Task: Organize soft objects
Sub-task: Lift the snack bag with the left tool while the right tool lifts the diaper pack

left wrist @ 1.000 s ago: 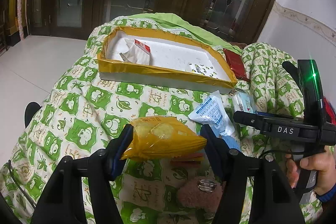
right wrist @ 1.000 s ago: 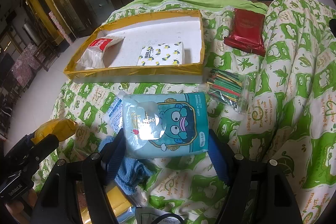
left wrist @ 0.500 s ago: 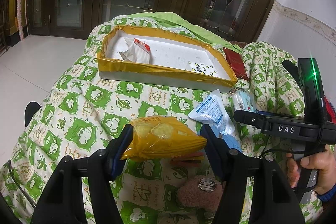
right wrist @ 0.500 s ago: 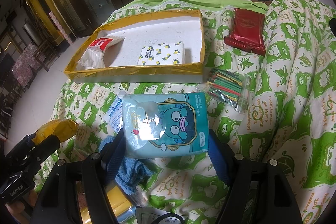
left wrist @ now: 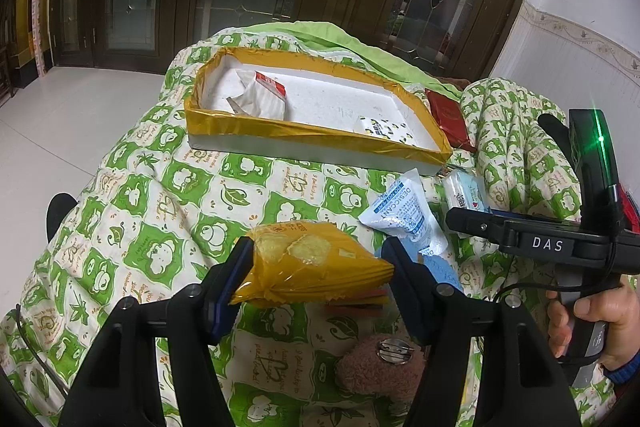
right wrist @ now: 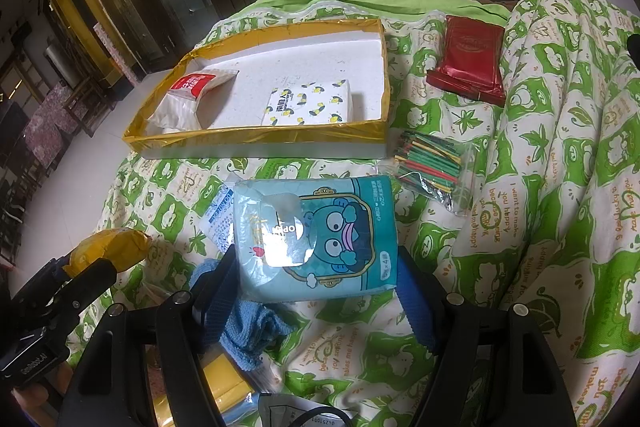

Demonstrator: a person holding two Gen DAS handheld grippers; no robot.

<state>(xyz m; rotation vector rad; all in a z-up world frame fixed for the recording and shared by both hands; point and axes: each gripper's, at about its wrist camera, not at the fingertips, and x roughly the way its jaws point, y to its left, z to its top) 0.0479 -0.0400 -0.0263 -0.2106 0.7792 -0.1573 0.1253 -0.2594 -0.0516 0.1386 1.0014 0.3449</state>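
Note:
My left gripper is shut on a yellow snack packet and holds it above the quilt, short of the tray. My right gripper is shut on a blue cartoon tissue pack, also above the quilt; that pack also shows in the left wrist view. The white foam tray with a yellow taped rim lies further ahead; it holds a red-and-white packet and a lemon-print tissue pack. The left gripper and its packet show at the left of the right wrist view.
On the green-and-white quilt lie a desiccant sachet, a blue cloth, a brown plush toy, a bag of coloured sticks and a red packet. Glass doors stand behind; tiled floor is at the left.
Both grippers keep their holds. The left gripper has drifted very slightly back from the tray; the right has hardly moved.

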